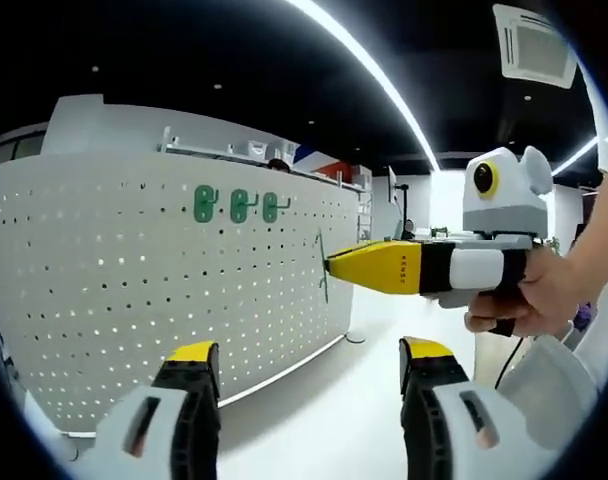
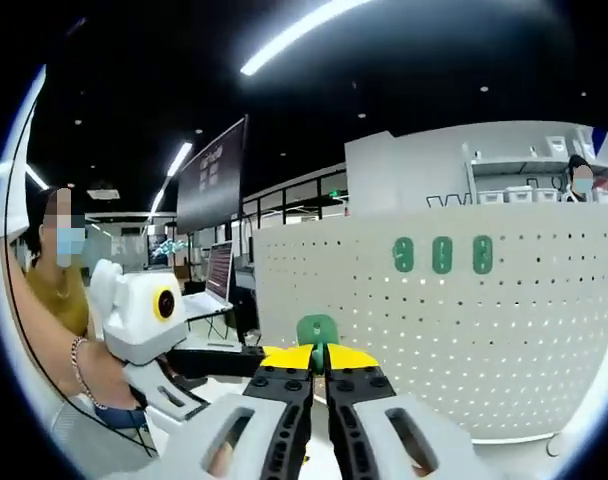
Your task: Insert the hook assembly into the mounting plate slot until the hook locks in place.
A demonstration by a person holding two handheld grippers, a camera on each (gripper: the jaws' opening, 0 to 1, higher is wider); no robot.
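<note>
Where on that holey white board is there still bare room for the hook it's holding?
The pegboard is bare almost everywhere: below the three green hooks, and to their left. The only crowded strip is high up, where those hooks hang side by side. The right gripper, shut on a green hook, is aimed lower, at open holes.

Small dark letters on the yellow jaw of the right gripper (image 1: 329,266), seen in the left gripper view, too tiny and blurred to read. Rows of pale marks on a dark hanging screen (image 2: 212,172) near the ceiling in the right gripper view, too fuzzy to make out. Bright lines on a laptop screen (image 2: 219,270) below it, also unreadable. No clear words or numbers anywhere else.
</note>
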